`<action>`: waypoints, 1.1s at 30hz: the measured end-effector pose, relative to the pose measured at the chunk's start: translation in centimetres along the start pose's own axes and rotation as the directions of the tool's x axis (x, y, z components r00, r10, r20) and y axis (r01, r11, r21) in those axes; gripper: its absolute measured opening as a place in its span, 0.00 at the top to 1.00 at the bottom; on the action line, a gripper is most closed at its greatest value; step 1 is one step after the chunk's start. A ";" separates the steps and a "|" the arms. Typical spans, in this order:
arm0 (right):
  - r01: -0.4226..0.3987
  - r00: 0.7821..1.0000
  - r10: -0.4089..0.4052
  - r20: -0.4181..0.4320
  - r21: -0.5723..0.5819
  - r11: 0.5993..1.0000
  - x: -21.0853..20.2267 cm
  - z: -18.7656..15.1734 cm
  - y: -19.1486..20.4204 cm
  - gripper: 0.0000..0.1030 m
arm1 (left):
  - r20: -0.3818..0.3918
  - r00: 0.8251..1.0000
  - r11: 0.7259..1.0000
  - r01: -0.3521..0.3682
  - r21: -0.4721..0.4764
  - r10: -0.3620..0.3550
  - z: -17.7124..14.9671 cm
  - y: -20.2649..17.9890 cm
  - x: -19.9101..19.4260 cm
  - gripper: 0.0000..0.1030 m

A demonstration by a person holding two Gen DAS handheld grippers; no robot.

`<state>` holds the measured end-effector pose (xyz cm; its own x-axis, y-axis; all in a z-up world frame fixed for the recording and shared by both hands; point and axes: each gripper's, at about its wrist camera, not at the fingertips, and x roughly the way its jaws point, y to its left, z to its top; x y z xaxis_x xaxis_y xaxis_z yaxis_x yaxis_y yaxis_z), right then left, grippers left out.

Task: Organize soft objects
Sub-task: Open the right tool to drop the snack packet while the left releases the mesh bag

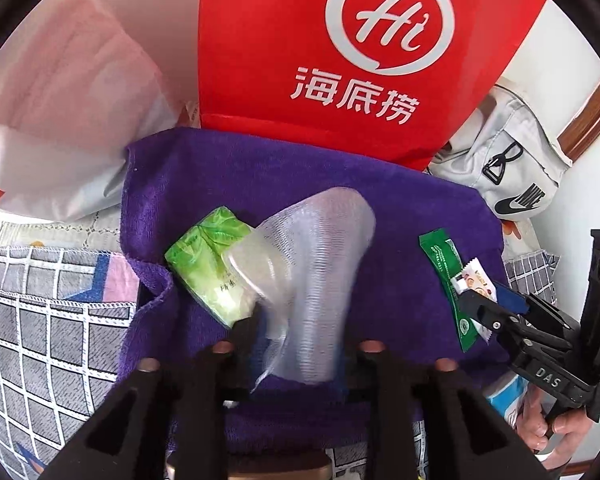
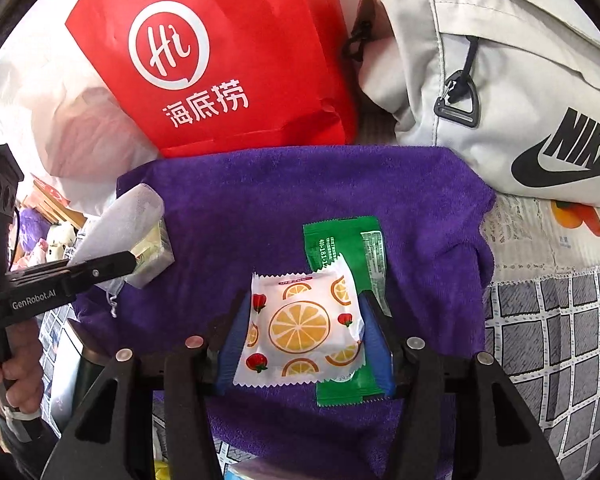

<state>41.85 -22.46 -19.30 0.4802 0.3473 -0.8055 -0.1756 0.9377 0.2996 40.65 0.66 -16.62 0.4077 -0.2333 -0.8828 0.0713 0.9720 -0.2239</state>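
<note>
A purple towel lies spread on the bed. My left gripper is shut on a translucent white mesh pouch, which hangs blurred over a green tissue pack; both show at the left of the right wrist view, the pouch above the tissue pack. My right gripper is shut on a white sachet printed with orange slices, which lies partly over a green sachet on the towel. In the left wrist view the right gripper sits by the white sachet and the green sachet.
A red paper bag with a white logo stands behind the towel. A white plastic bag lies at the left. A grey Nike bag lies at the right. A grey checked bedsheet surrounds the towel.
</note>
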 end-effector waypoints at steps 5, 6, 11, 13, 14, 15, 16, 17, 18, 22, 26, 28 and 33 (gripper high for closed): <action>-0.010 1.000 0.010 -0.001 0.024 1.000 -0.2 0.0 -0.5 0.37 | -0.004 1.000 1.000 0.012 0.015 -0.012 0.0 -0.8 0.4 0.38; -0.011 1.000 0.011 0.000 0.021 1.000 -0.2 0.0 -0.5 0.33 | -0.002 1.000 1.000 0.014 0.018 -0.014 0.0 -0.9 0.3 0.37; 0.007 0.999 -0.008 0.036 0.011 1.000 -0.8 0.1 -0.3 0.20 | 0.007 0.999 0.999 0.045 0.012 -0.045 0.0 -1.5 -0.1 0.21; 0.002 0.999 -0.003 0.046 0.013 1.000 -1.1 0.2 -0.4 0.19 | 0.012 0.998 0.998 0.066 0.006 -0.066 0.0 -1.6 -0.4 0.19; 0.004 0.999 -0.004 0.047 0.015 1.000 -1.1 0.2 -0.4 0.19 | 0.012 0.997 0.997 0.072 0.003 -0.072 0.0 -1.5 -0.6 0.18; 0.007 0.999 -0.008 0.048 0.017 1.000 -1.1 0.2 -0.5 0.19 | 0.010 0.997 0.997 0.077 -0.001 -0.077 0.1 -1.5 -0.7 0.18; 0.009 0.999 -0.010 0.049 0.018 1.000 -1.2 0.2 -0.6 0.19 | 0.007 0.996 0.996 0.085 -0.006 -0.085 0.1 -1.5 -0.8 0.18; 0.010 0.999 -0.011 0.051 0.019 1.000 -1.2 0.2 -0.5 0.19 | 0.004 0.995 0.995 0.096 -0.011 -0.096 0.1 -1.5 -0.9 0.17; 0.011 0.998 -0.012 0.055 0.019 1.000 -1.3 0.2 -0.5 0.19 | 0.002 0.993 0.993 0.119 -0.017 -0.119 0.1 -1.5 -0.9 0.16; 0.015 0.997 -0.017 0.077 0.021 1.000 -1.7 0.3 -0.6 0.19 | -0.005 0.988 0.987 0.153 -0.043 -0.153 0.1 -1.5 -0.9 0.11; 0.036 0.995 -0.037 0.095 0.011 0.999 -2.2 0.3 -0.6 0.19 | -0.010 0.986 0.985 0.164 -0.061 -0.165 0.0 -1.4 -1.1 0.07; 0.048 0.993 -0.048 0.105 0.005 0.999 -2.6 0.3 -0.6 0.19 | -0.011 0.986 0.984 0.166 -0.070 -0.168 0.1 -1.3 -1.3 0.06; 0.071 0.987 -0.069 0.146 -0.005 0.997 -4.4 0.5 -0.4 0.19 | -0.025 0.978 0.974 0.204 -0.098 -0.207 0.0 -1.2 -1.9 0.04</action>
<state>40.26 -24.40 -15.58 0.6118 0.2776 -0.7407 -0.1457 0.9599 0.2394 39.76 -0.03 -14.65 0.3611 -0.4302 -0.8273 0.0634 0.8965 -0.4385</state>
